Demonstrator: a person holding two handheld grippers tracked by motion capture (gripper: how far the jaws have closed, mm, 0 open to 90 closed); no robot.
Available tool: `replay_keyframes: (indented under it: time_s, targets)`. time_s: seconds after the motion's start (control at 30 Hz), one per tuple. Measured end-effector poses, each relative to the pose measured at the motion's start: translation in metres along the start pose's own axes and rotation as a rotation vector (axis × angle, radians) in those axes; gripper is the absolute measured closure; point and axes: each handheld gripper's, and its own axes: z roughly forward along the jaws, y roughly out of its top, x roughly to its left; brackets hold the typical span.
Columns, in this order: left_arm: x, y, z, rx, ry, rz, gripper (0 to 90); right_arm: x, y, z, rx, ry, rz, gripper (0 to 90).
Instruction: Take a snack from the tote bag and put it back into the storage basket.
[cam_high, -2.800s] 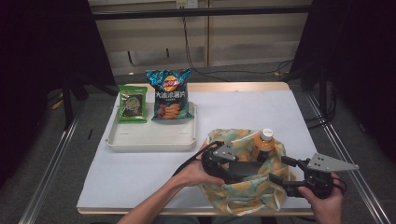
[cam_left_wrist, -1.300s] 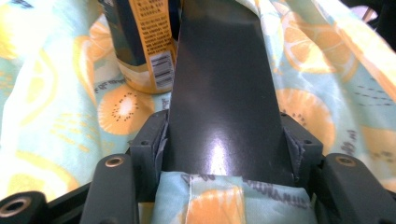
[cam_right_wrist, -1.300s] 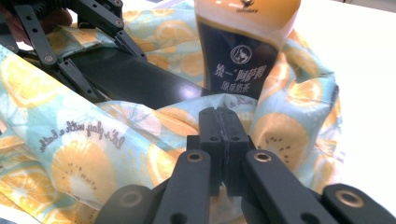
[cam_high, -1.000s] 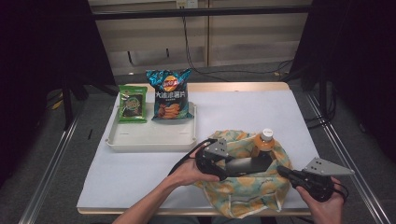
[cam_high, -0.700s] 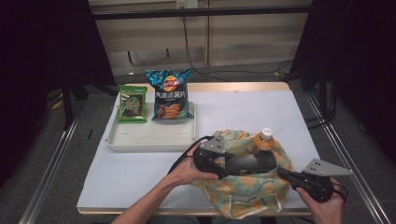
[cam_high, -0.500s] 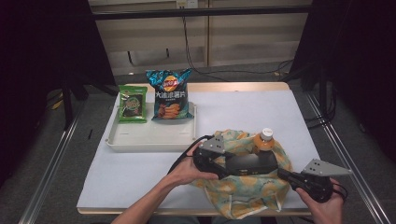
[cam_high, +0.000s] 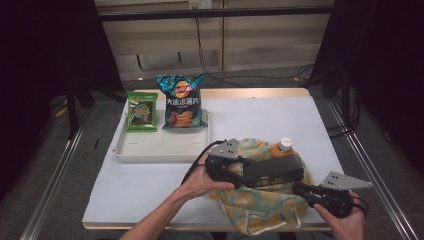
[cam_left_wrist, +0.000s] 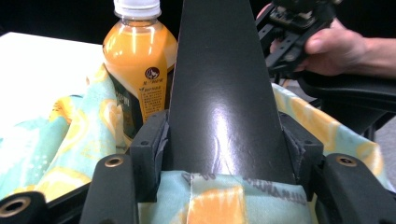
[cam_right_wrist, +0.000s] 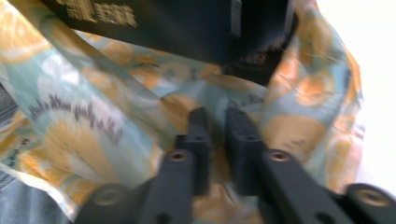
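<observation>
High view first: a person's two forearms come in over the near edge of the white table (cam_high: 150, 195), each hand carrying a gripper. The left gripper (cam_high: 252, 172) lies across a teal cloth bag printed with orange slices (cam_high: 260, 207), and its jaws are clamped on a long black box (cam_high: 277, 169) that sits over the bag's mouth. In the left gripper view the box (cam_left_wrist: 219, 88) runs straight up between the two pads, pinched on both sides, with the bag's hem (cam_left_wrist: 224, 196) bunched just under it.

An orange juice bottle with a white cap (cam_high: 284, 146) stands at the far side of the bag, just beside the box's end — in the left gripper view the bottle (cam_left_wrist: 137, 60) rises upright behind a fold of the cloth, touching it.

The right gripper (cam_high: 306, 191) sits low at the bag's near right edge. In the right gripper view its jaws (cam_right_wrist: 217, 140) are nearly together with the printed fabric (cam_right_wrist: 93, 126) pressed around and between them — pinching a fold of the bag, though that view is blurred.

Farther back on the left stands a white tray (cam_high: 160, 150) with a blue chip bag (cam_high: 181, 102) and a smaller green snack packet (cam_high: 140, 112) propped side by side in it, well apart from the hands.
</observation>
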Motion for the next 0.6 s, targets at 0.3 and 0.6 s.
replay_keyframes:
  time_s: [0.3,0.6]
  targets:
    - [0.0,-0.003,0.005,0.026,0.022,-0.001,43.6,0.023,0.013,-0.007,-0.093,0.157,-0.014,51.4]
    - [-0.002,-0.003,0.01,0.028,0.029,-0.006,43.5,0.053,0.031,0.002,-0.119,0.293,-0.035,44.5]
